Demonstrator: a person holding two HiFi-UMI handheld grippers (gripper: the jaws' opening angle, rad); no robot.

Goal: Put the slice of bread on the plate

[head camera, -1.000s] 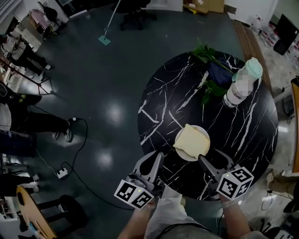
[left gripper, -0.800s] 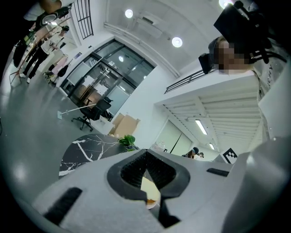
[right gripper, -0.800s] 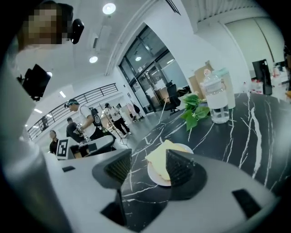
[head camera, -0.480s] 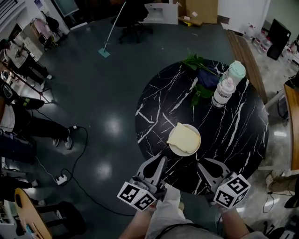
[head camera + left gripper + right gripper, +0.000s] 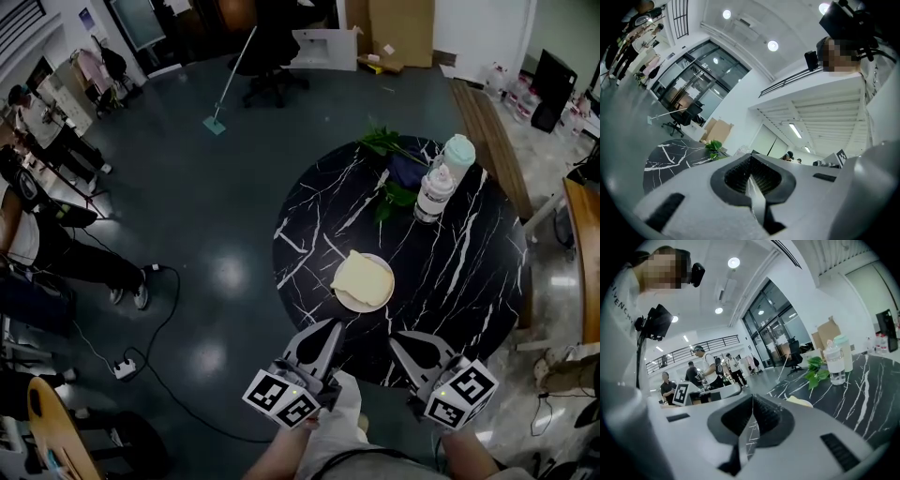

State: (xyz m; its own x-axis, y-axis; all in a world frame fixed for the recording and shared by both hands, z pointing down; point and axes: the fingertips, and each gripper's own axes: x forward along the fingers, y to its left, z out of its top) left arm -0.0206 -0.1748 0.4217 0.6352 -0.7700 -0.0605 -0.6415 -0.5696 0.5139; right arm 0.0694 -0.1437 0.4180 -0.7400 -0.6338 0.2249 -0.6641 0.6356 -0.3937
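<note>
A pale slice of bread (image 5: 364,277) lies on a small white plate (image 5: 374,306) on the round black marble table (image 5: 469,272). Both grippers hang at the table's near edge, apart from the plate. My left gripper (image 5: 323,330) is shut, its pads meeting with nothing between them (image 5: 751,182). My right gripper (image 5: 399,339) is closing down to shut, and its pads (image 5: 761,416) meet on nothing. In the right gripper view, the bread (image 5: 800,401) shows just beyond the jaws.
A clear bottle (image 5: 432,194) and a mint-lidded cup (image 5: 457,154) stand at the table's far side beside a leafy plant (image 5: 389,150). An office chair (image 5: 272,56) and a mop stand on the dark floor behind. People (image 5: 37,234) are at the left.
The right gripper's jaws went from wide open to shut. Both grippers drew back from the plate toward the table's near edge. The bread stayed on the plate.
</note>
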